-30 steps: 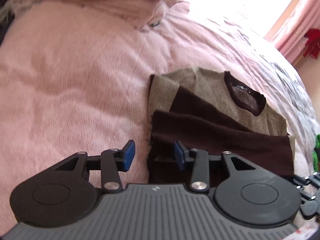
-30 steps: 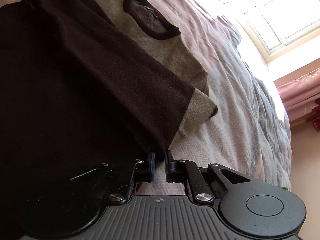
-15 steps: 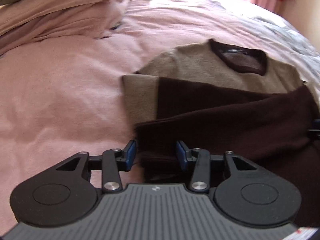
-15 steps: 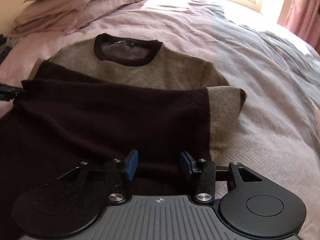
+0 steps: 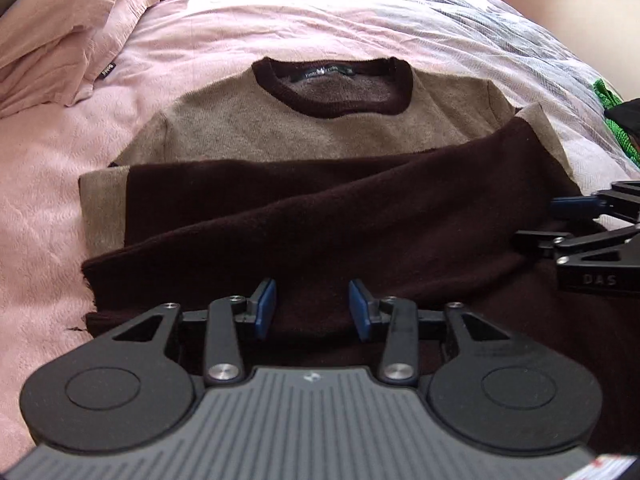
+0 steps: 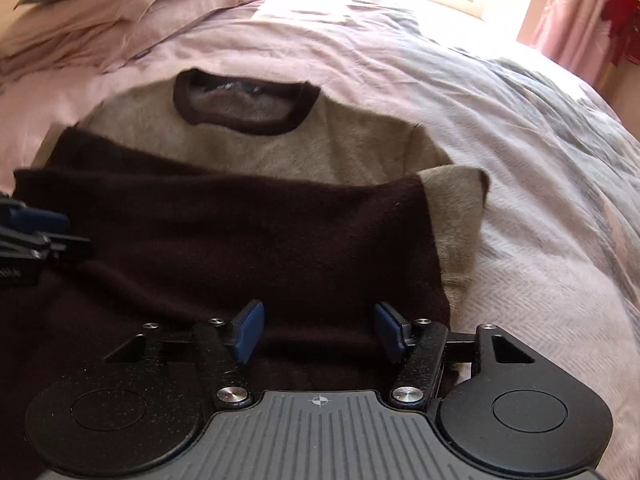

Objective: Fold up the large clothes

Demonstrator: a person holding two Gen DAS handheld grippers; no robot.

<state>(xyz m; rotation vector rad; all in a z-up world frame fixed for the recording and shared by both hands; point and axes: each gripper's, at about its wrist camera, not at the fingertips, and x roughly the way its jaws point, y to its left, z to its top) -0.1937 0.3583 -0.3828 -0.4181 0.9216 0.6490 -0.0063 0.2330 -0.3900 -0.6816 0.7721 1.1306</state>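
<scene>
With its jaws just opened and empty, right gripper (image 6: pixel 316 332) has dropped the sweater (image 5: pixel 320 220) hem; left gripper (image 5: pixel 312 308) also apart, so fold landed.

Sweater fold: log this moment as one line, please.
stage: sleeves folded across sweater on bed | left gripper: open, holding nothing | right gripper: jaws just opened, clear of cloth

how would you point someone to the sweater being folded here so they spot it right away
Look at the bed under its pink bedspread; pillows are heaped at its head. The sweater lies flat in the middle, below the pillows. It is the only two-tone piece: tan chest, dark maroon round collar, and maroon sleeves folded across the body.
</scene>
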